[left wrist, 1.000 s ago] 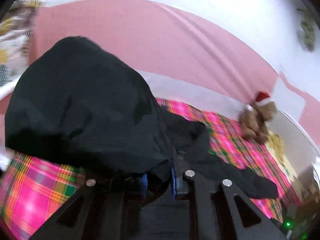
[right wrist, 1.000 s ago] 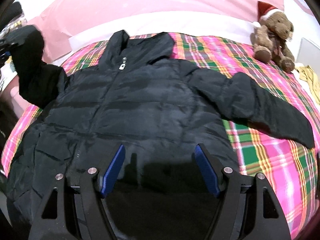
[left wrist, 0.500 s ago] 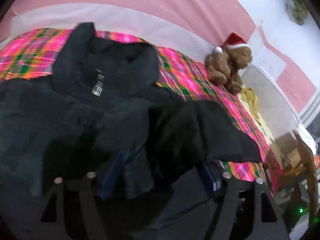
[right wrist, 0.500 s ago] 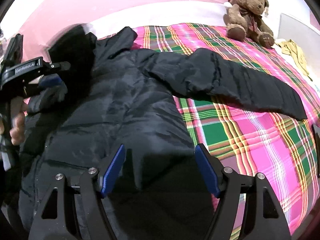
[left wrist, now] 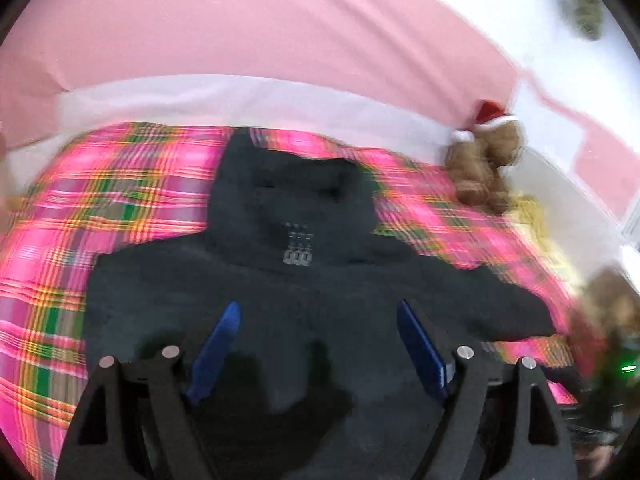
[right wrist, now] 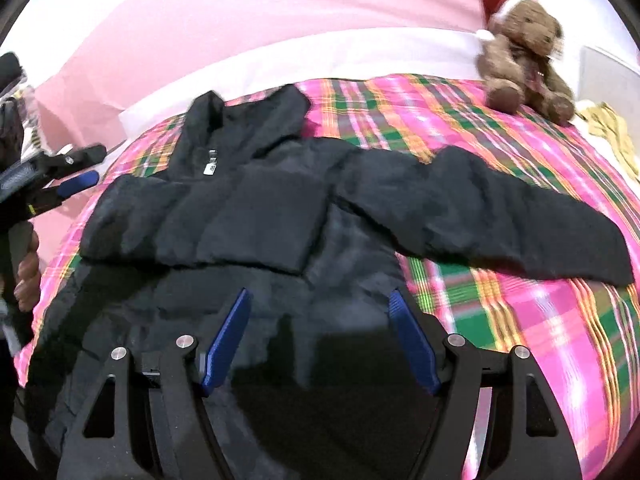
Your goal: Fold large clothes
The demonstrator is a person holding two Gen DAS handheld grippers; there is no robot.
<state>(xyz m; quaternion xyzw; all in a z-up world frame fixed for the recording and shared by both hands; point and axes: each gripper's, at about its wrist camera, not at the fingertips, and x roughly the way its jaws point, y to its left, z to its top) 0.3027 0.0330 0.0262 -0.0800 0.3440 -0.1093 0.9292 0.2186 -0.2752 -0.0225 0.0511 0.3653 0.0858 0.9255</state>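
**Inspector:** What stood nearest in the two wrist views?

**Assistant:** The tongs. The right gripper hung over the near hem of the black jacket with its blue pads spread wide and nothing pinched between them. The left gripper was likewise spread over the jacket's chest; its jaws had just been opening, and no cloth lay between the pads. In the right wrist view the same left gripper showed at the far left edge, off the side of the bed, with the person's hand on its handle.

**Inspector:** And the garment itself?

**Assistant:** The jacket lay flat, front up, on the pink plaid bedspread, zipped, collar toward the far side. Its left sleeve was folded across the chest, lying on the body of the jacket. The right sleeve stretched out to the right over the bedspread, cuff well apart from the body.

**Inspector:** Beyond the jacket?

**Assistant:** A brown teddy bear in a red and white hat sat at the far right of the bed, apart from the sleeve. Just right of it lay a yellow cloth. Behind the bed ran a white band and a pink wall. The left wrist view was blurred.
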